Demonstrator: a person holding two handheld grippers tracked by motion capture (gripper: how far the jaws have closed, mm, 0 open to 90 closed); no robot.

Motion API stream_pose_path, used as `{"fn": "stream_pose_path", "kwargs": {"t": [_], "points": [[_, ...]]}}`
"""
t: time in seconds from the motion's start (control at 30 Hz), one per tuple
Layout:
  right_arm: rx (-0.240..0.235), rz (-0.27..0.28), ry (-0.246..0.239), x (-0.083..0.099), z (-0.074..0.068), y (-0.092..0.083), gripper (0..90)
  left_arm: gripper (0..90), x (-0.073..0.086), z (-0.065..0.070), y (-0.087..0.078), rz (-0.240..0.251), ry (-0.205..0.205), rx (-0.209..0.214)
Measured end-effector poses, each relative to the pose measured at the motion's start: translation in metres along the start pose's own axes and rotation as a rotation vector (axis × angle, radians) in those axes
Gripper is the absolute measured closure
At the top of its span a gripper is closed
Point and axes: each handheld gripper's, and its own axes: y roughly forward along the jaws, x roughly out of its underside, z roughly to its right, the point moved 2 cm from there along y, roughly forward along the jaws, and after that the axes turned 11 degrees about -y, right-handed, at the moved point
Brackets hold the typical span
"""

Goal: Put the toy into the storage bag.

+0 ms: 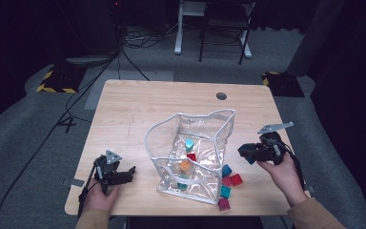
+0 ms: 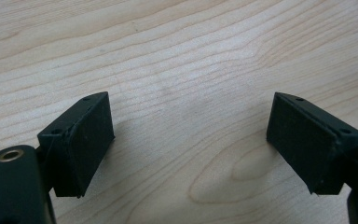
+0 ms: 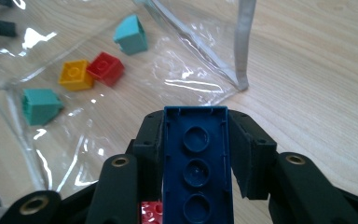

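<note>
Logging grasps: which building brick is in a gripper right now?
The long dark blue plastic brick, clamped between the right gripper jaws, underside sockets showing. The small teal, yellow and red bricks lie loose in the clear plastic bag.

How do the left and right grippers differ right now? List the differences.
1. The left gripper has its jaws spread wide with bare table between them; the right gripper is clamped on a dark blue brick.
2. The left gripper sits apart from the clear bag near the table's front left; the right gripper points at the bag's side.

Both are hand-held, black, two-jawed.
</note>
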Motion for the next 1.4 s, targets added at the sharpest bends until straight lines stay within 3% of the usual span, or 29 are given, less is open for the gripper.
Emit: {"fn": "stream_pose_path", "kwargs": {"t": [0.23,0.67,1.1,1.4], "points": [[-0.037,0.052,-0.009,-0.016,-0.003,-0.018,58.8,15.1,0.0,0.0,0.0,0.0,0.0,0.0],[-0.049,0.118,-0.055,-0.047,-0.008,-0.044,58.8,15.1,0.0,0.0,0.0,0.0,0.0,0.0],[-0.05,0.154,-0.118,-0.082,-0.019,-0.063,58.8,15.1,0.0,0.0,0.0,0.0,0.001,-0.001],[-0.057,0.158,-0.182,-0.113,-0.031,-0.067,58.8,15.1,0.0,0.0,0.0,0.0,0.0,0.0]]}}
